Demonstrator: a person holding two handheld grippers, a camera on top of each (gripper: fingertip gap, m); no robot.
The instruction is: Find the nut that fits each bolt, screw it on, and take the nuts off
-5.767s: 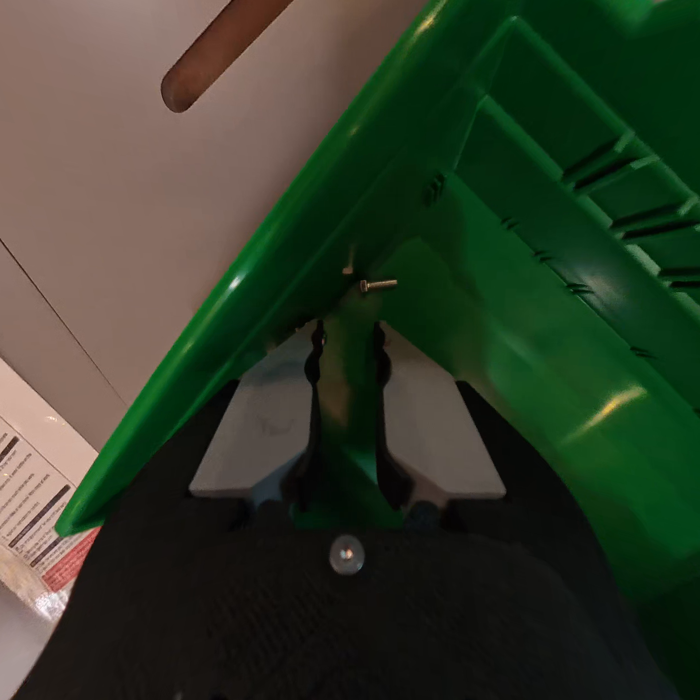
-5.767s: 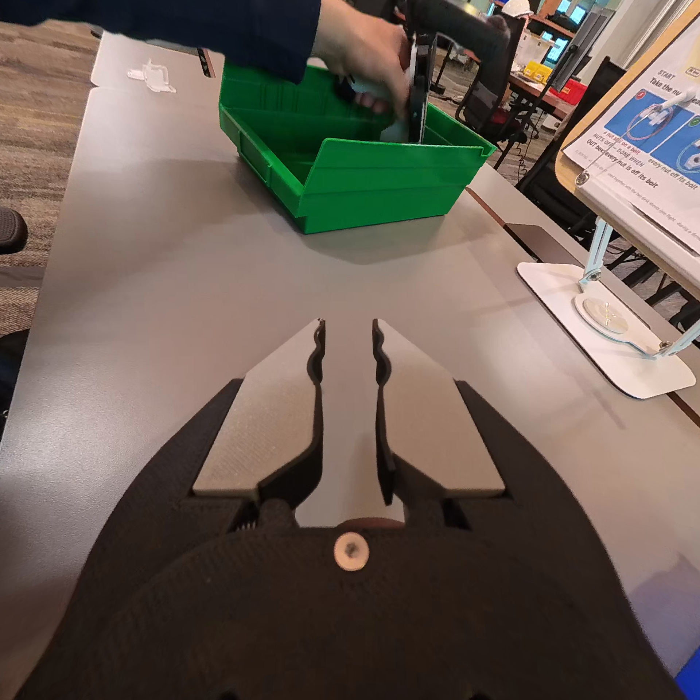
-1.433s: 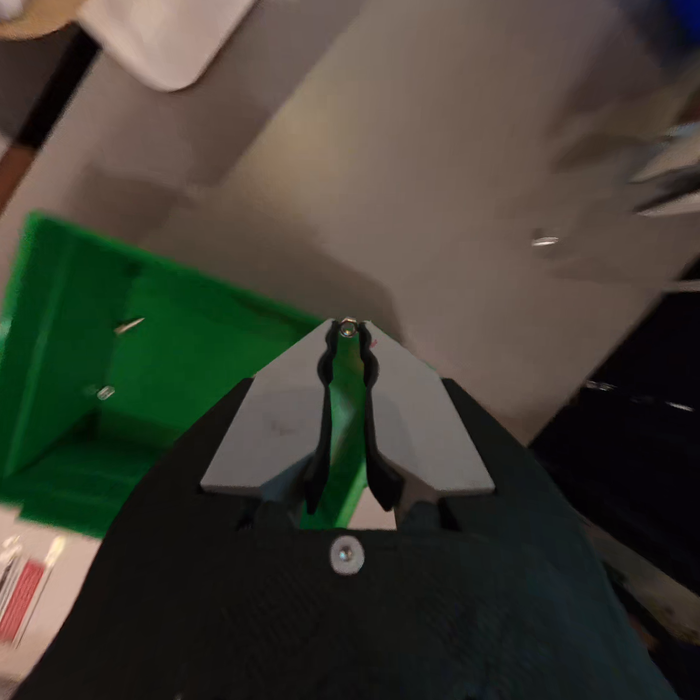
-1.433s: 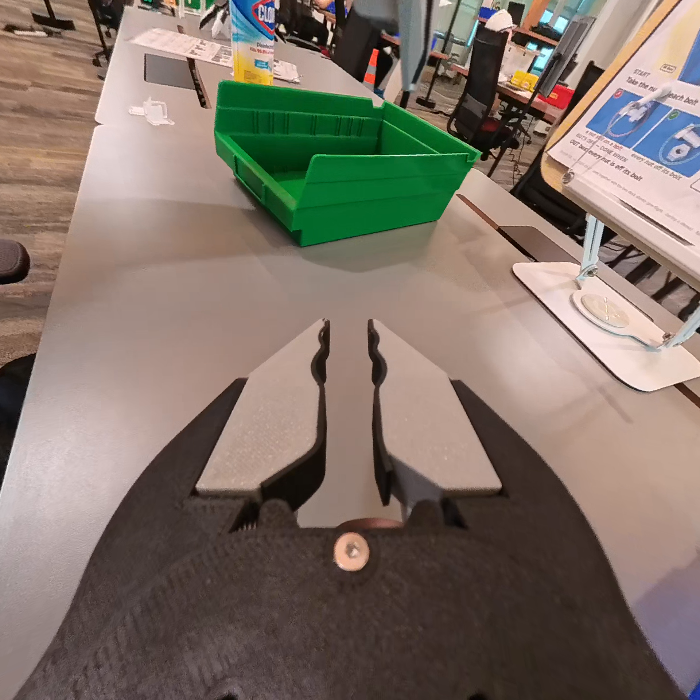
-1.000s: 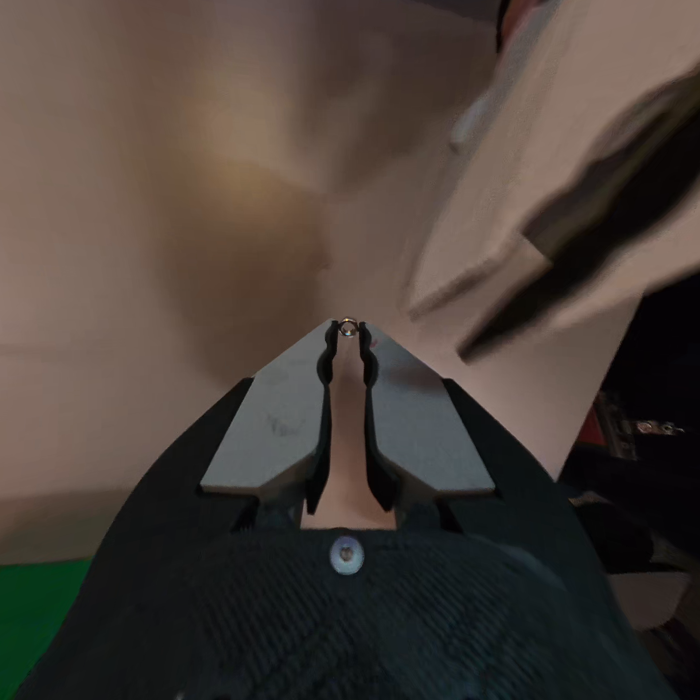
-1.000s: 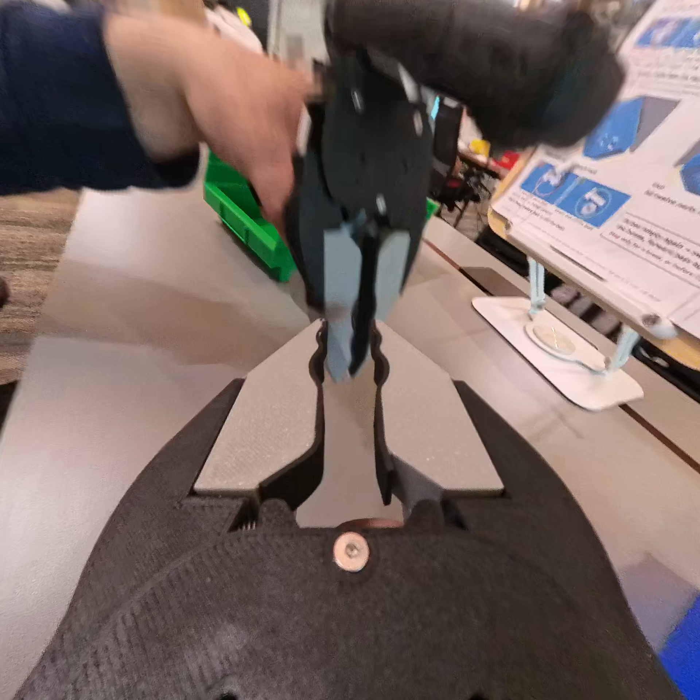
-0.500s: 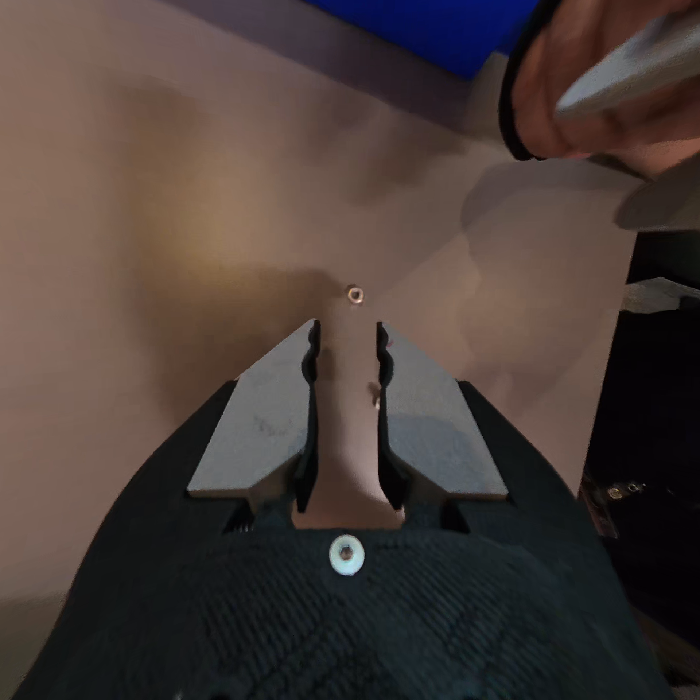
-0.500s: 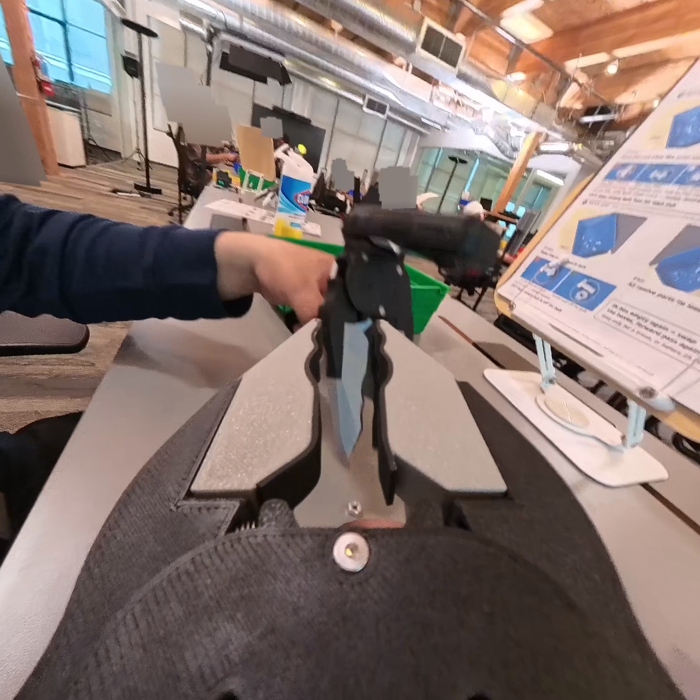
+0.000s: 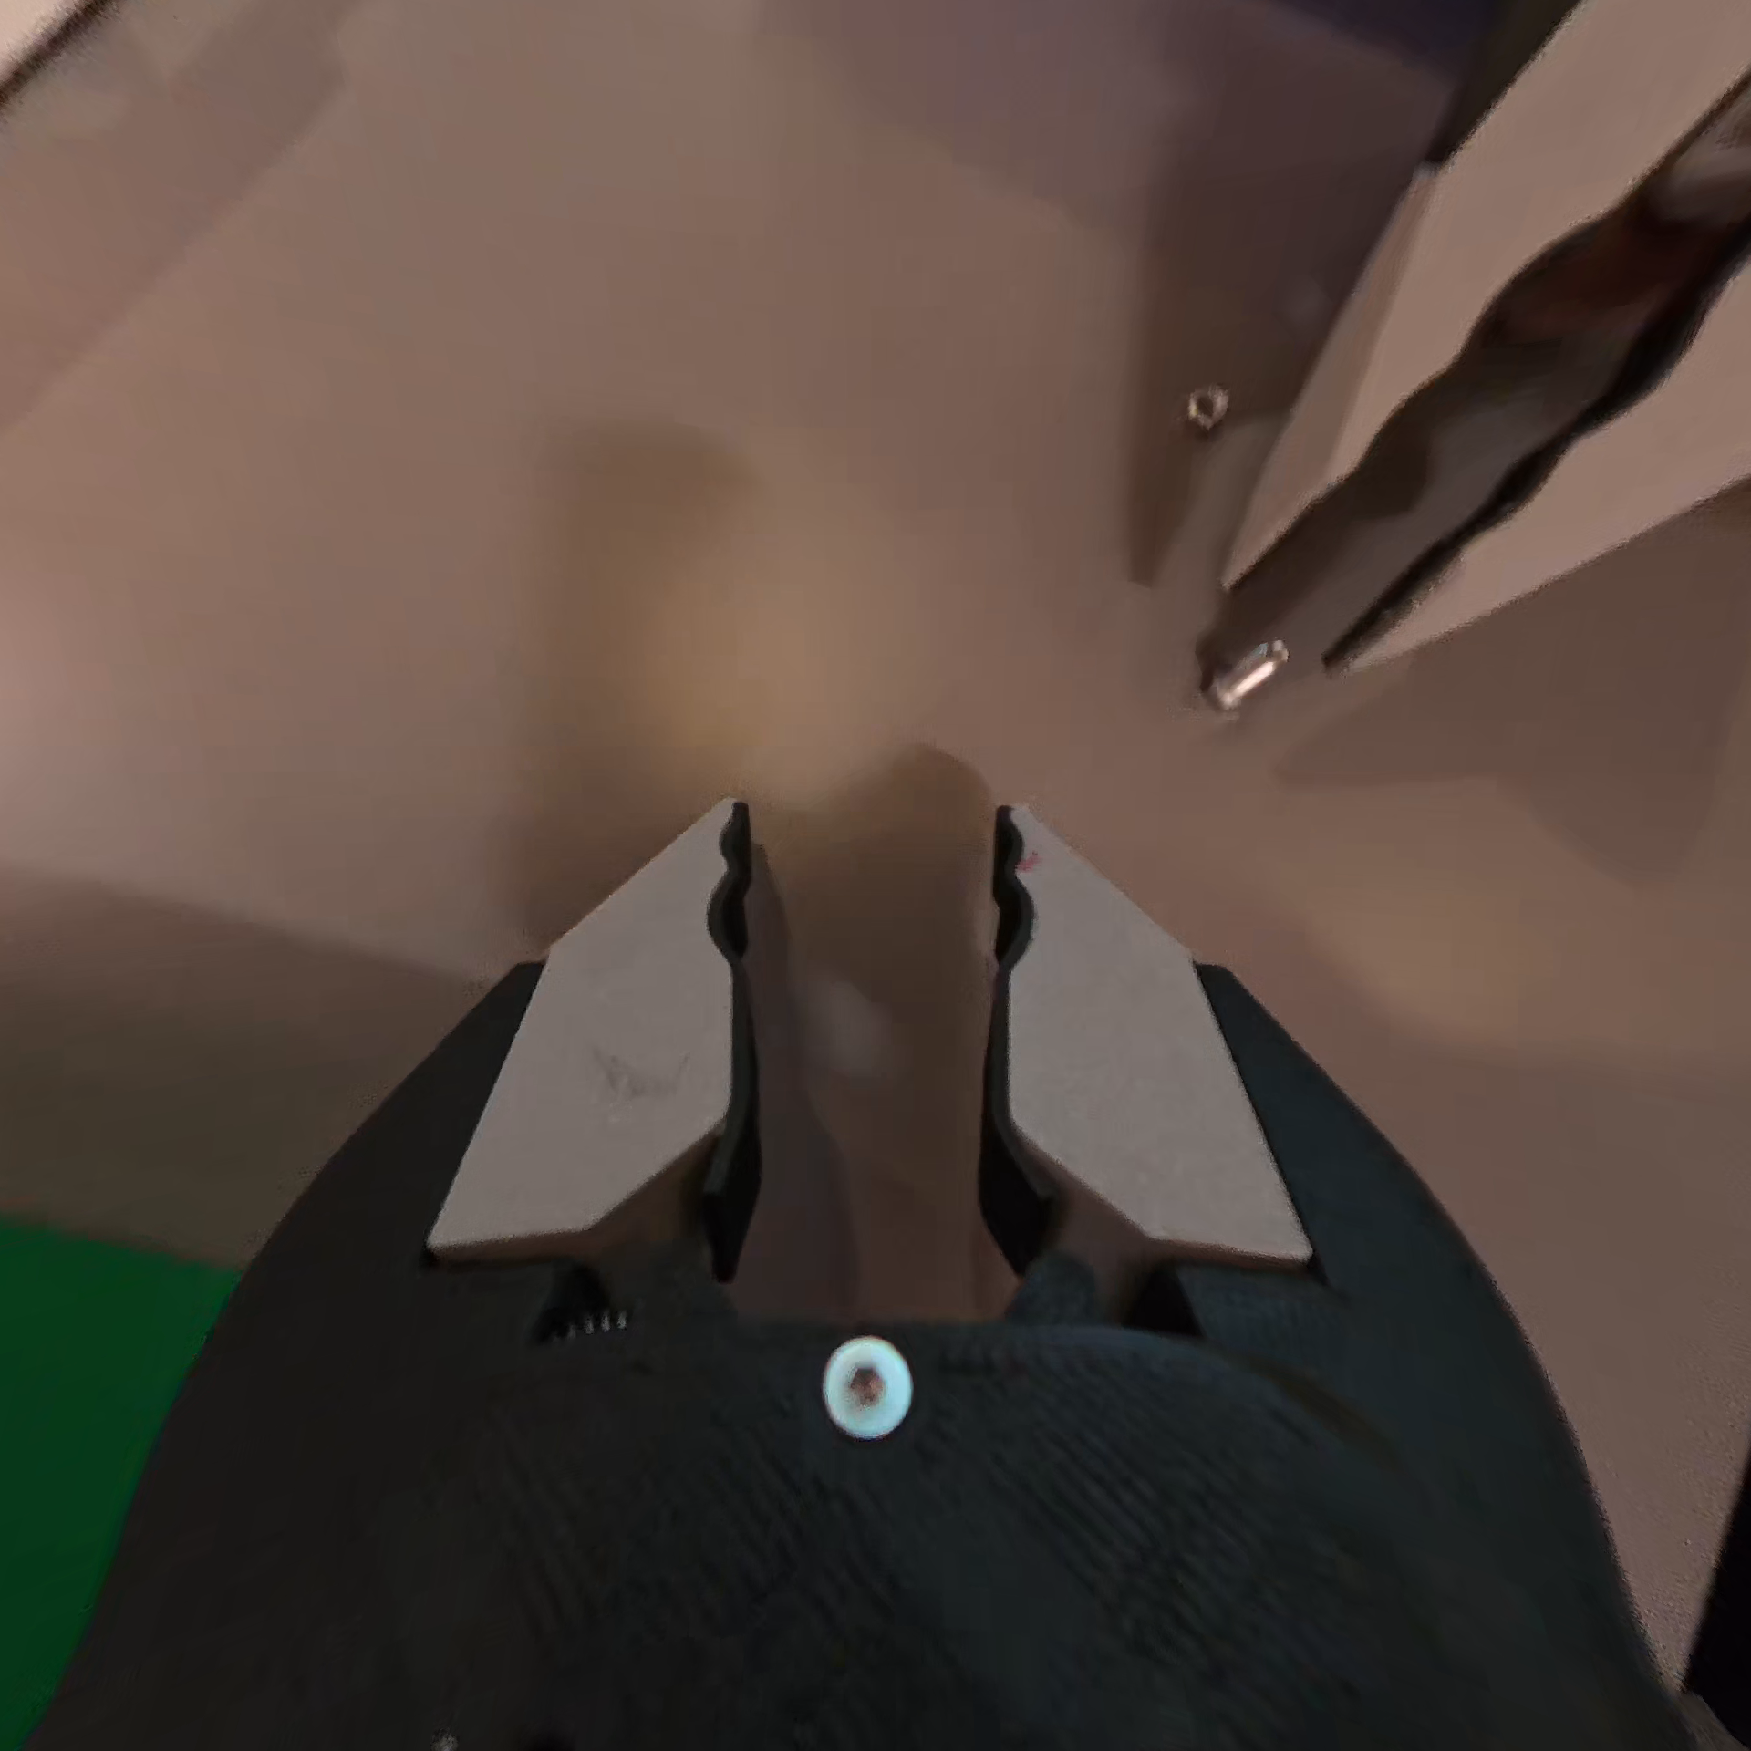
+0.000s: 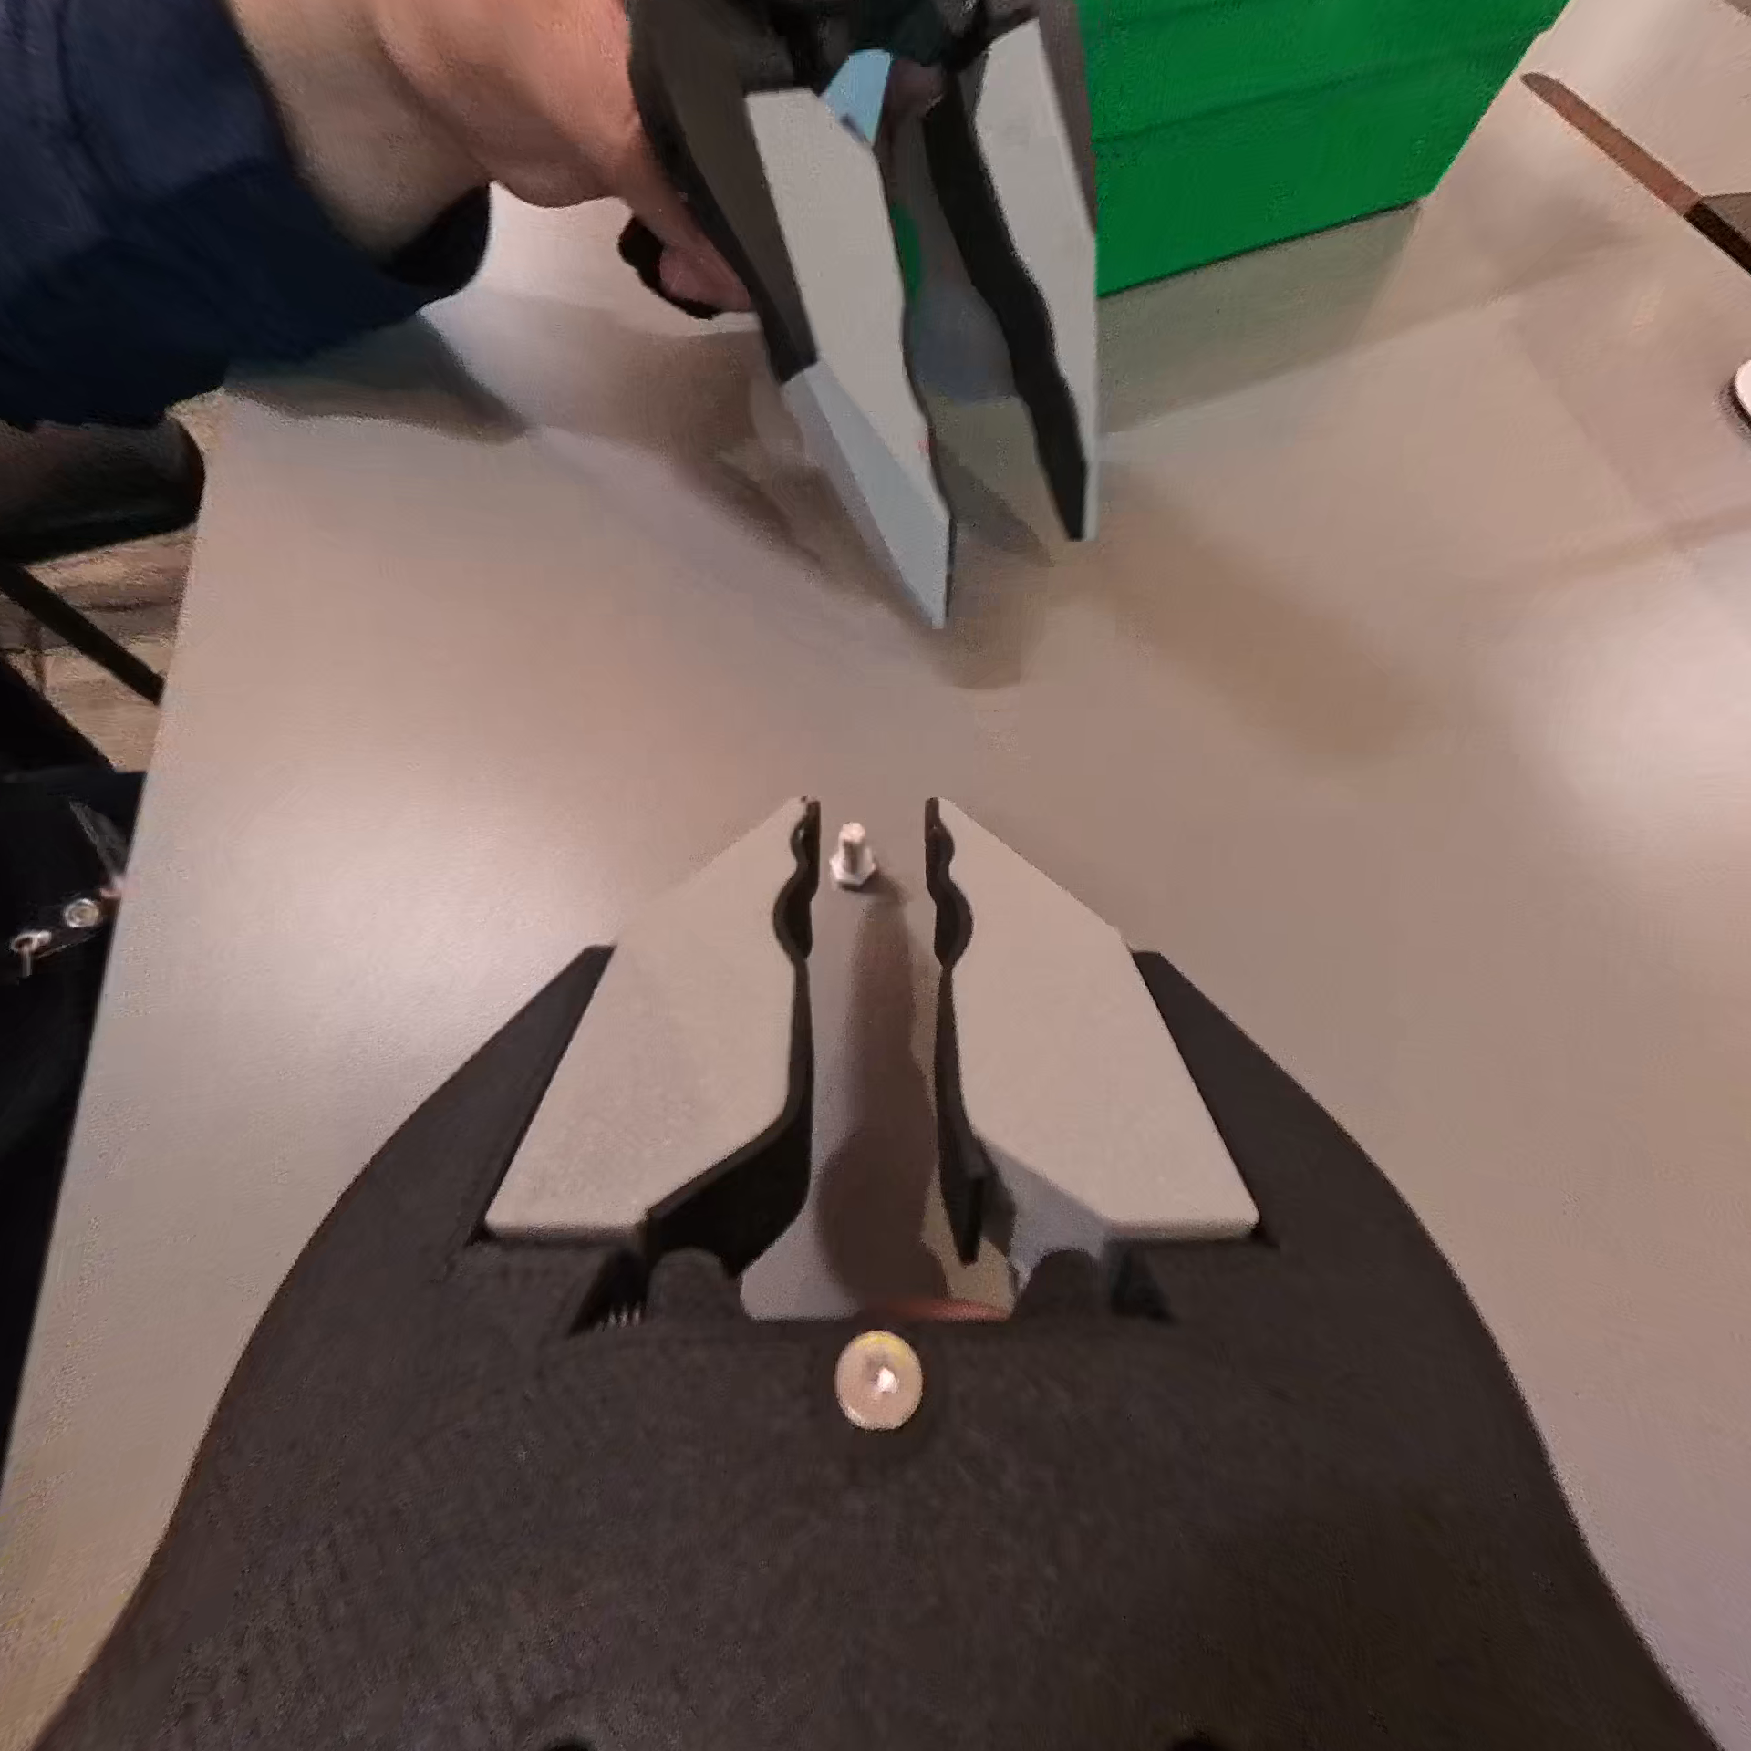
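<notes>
A small silver hex-head bolt [image 10: 850, 853] stands head-down on the pale grey tabletop [image 10: 474, 758], shank pointing up. It sits between the tips of the right gripper [image 10: 867, 820], whose jaws are apart on either side of it without touching. Beyond the bolt, the left gripper [image 10: 1009, 568] angles down toward the table with its tips parted and nothing between them, held by a hand [image 10: 493, 123] in a dark blue sleeve [image 10: 142, 189]. Just beside the bolt in the blurred left wrist view lies a tiny silver hex nut [image 9: 1206, 409], seemingly loose on the table. A green plastic bin [image 10: 1279, 123] stands farther behind the bolt.
</notes>
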